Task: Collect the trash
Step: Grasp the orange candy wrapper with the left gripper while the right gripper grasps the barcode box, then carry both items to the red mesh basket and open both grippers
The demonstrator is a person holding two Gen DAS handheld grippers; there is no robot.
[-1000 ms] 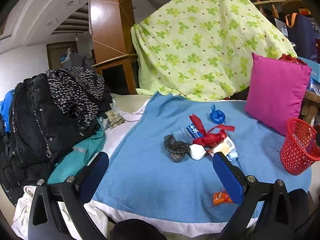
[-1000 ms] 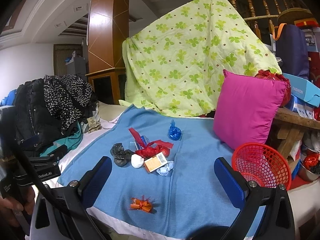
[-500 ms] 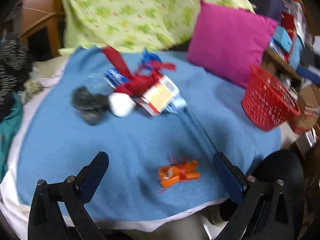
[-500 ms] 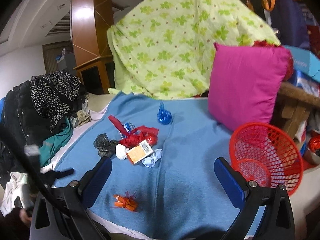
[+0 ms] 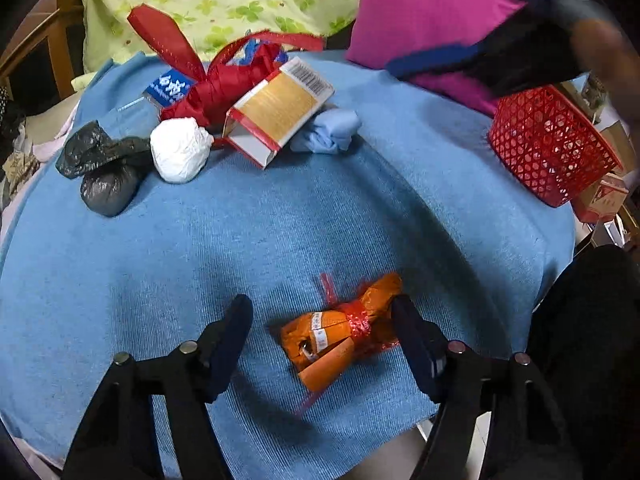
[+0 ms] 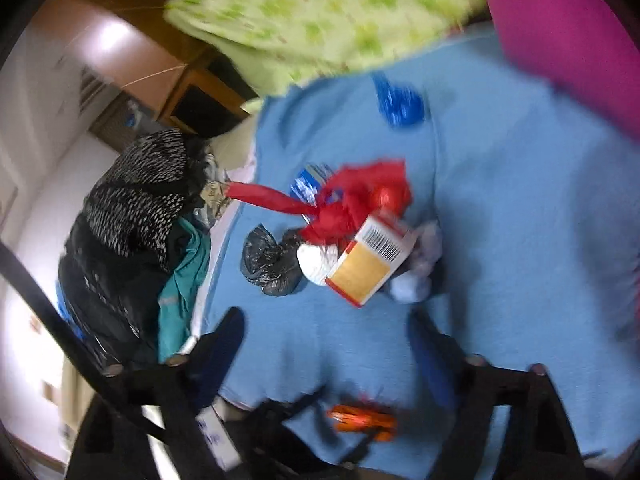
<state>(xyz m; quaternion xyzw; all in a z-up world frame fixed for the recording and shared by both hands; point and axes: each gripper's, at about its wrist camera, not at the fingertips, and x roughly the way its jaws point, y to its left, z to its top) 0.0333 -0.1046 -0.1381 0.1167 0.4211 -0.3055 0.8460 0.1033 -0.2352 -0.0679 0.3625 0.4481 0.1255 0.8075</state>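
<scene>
Closing my left tongs [image 5: 322, 322] around the orange wrapper [image 5: 340, 330], not yet gripping; right tongs [image 6: 326, 334] half-open, empty. Red basket [image 5: 548, 144] looks empty; everything remains.

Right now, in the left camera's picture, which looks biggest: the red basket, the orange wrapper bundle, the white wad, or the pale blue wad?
1. Red basket, clearly largest, though farther away.
2. Orange wrapper bundle, but it lies nearest the camera, which inflates it.
3. White wad and pale blue wad: too alike to rank.
</scene>
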